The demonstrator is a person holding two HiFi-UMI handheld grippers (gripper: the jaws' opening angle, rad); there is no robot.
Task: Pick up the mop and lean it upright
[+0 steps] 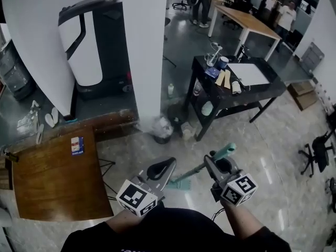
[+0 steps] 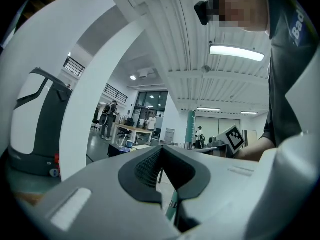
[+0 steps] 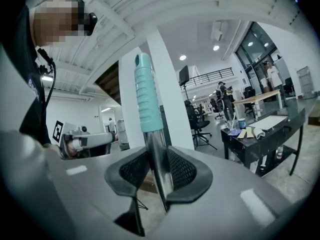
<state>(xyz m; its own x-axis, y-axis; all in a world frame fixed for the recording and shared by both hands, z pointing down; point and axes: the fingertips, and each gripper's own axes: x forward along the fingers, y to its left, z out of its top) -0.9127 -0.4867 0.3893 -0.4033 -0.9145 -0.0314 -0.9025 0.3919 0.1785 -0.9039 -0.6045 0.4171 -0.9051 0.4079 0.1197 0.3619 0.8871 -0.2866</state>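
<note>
The mop has a teal grip (image 1: 226,151) and a metal pole (image 1: 191,173) that slants down to a teal head (image 1: 181,185) on the floor. My right gripper (image 1: 218,163) is shut on the pole just below the grip. In the right gripper view the pole (image 3: 159,159) stands between the pads, with the teal grip (image 3: 146,99) above them. My left gripper (image 1: 163,168) is beside it on the left, level, with its pads (image 2: 145,166) closed together and nothing seen between them. A teal strip of the mop (image 2: 172,206) shows below the jaws.
A white pillar (image 1: 144,51) rises straight ahead, with a small bin (image 1: 161,129) at its foot. A black table (image 1: 247,91) with bottles and papers stands ahead to the right. A brown wooden table (image 1: 52,177) is at the left, and an office chair (image 1: 317,151) at the far right.
</note>
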